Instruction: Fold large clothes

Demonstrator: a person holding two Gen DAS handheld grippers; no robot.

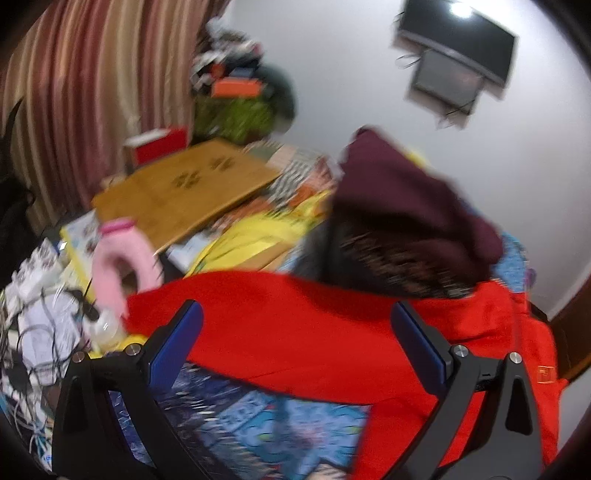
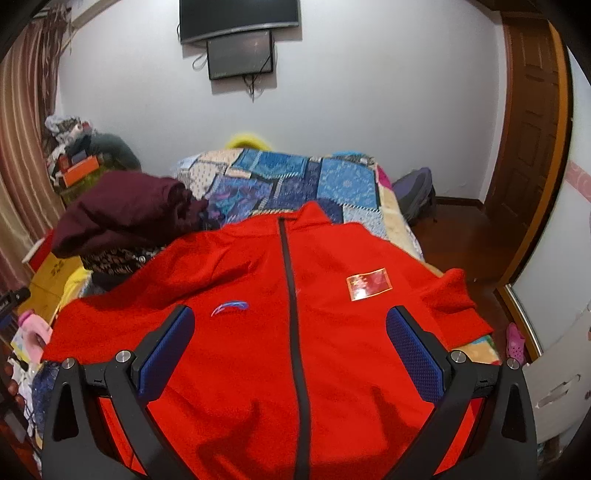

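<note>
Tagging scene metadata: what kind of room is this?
Most likely a home bedroom: a bed under a blue patchwork quilt, a dark wall-mounted screen, and a brown wooden door.

Each claw is built from matte black plastic arms with triangular cut-outs. Blue textured pads are fitted to the fingers of the left claw [image 1: 295, 325] and the right claw [image 2: 290, 328]. Round silver screws are set at the finger pivots.

White wall [image 2: 369, 110], mounted TV [image 2: 238, 16], striped curtain [image 1: 74, 92], wooden door [image 2: 532, 122].
</note>
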